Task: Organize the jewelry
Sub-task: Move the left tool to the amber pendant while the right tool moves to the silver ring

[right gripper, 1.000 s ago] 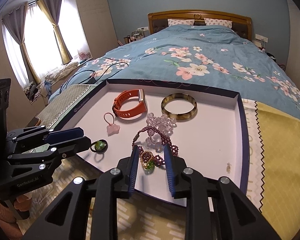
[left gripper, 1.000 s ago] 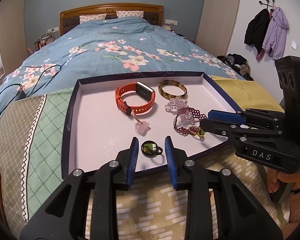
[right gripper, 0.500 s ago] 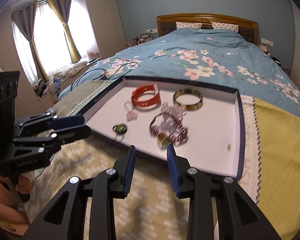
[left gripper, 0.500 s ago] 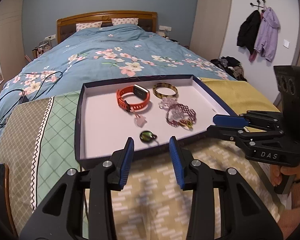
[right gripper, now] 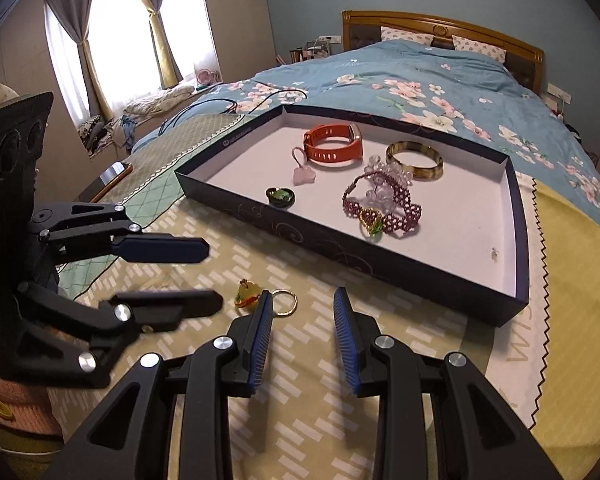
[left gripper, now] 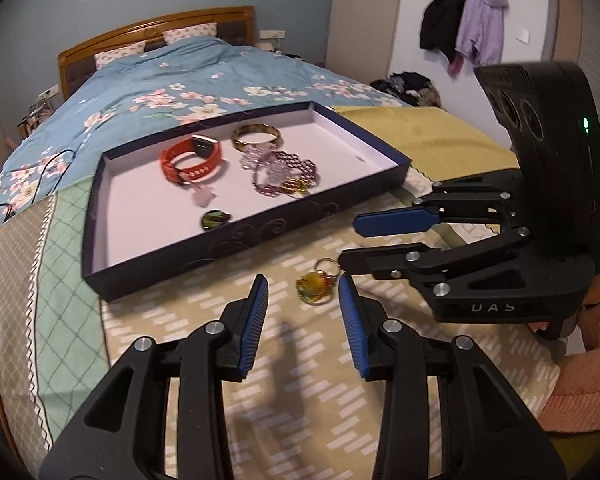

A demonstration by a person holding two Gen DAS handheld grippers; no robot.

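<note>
Yellow charm: a small yellow keyring charm (left gripper: 314,286) is lying on the patterned blanket (left gripper: 292,392) outside the box, just in front of its near wall; it is likely the next piece due to go in.
Left gripper: the left gripper (left gripper: 303,312) is hanging over the blanket with the charm lying just ahead of and between its blue pads; the jaws are standing partly apart and gripping nothing.
Right gripper: the right gripper (right gripper: 302,330) is pointing at the same patch, jaws partly apart and empty, with the charm's ring lying beside its left pad.
Why so: both tools are crowding the one stray piece, probably lining up for a pick.
Box: the shallow dark box (right gripper: 518,216) with a white floor is sitting on the bed and serving as the collecting tray.
Contents: inside are resting an orange watch band (right gripper: 334,146), a tortoiseshell bangle (right gripper: 415,159), a purple beaded bracelet (right gripper: 384,204) tangled with clear beads, a pink pendant (right gripper: 303,174) and a green stone ring (right gripper: 280,196).
Spacing: the pieces are bunching toward the far middle, leaving bare floor at both ends.
</note>
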